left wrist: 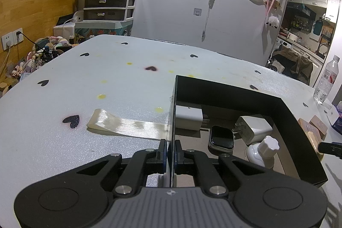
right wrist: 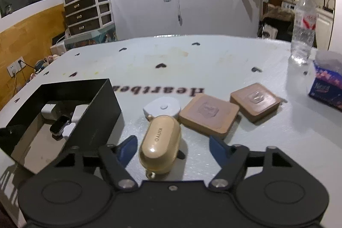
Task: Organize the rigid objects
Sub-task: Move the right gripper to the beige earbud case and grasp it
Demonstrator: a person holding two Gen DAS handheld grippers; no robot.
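Left gripper (left wrist: 170, 152) clamped on wall of open black rectangular box (left wrist: 299, 127), steadying it. Right gripper (right wrist: 171, 147) part-open, blue pads straddling glossy gold oval earbud case (right wrist: 159, 145) on table, apparently untouched. Centre pads, squeeze evenly; glossy shell may slip.

Bench (right wrist: 213, 61): matt white foam-like sheet with a fine grainy texture. Black box (right wrist: 102, 116): matt card. Gold case (right wrist: 159, 149): glossy smooth plastic. Square blocks (right wrist: 209, 115): matt, wood-like. Tape strip (left wrist: 126, 124): glossy. Water bottle (right wrist: 303, 27): clear plastic.
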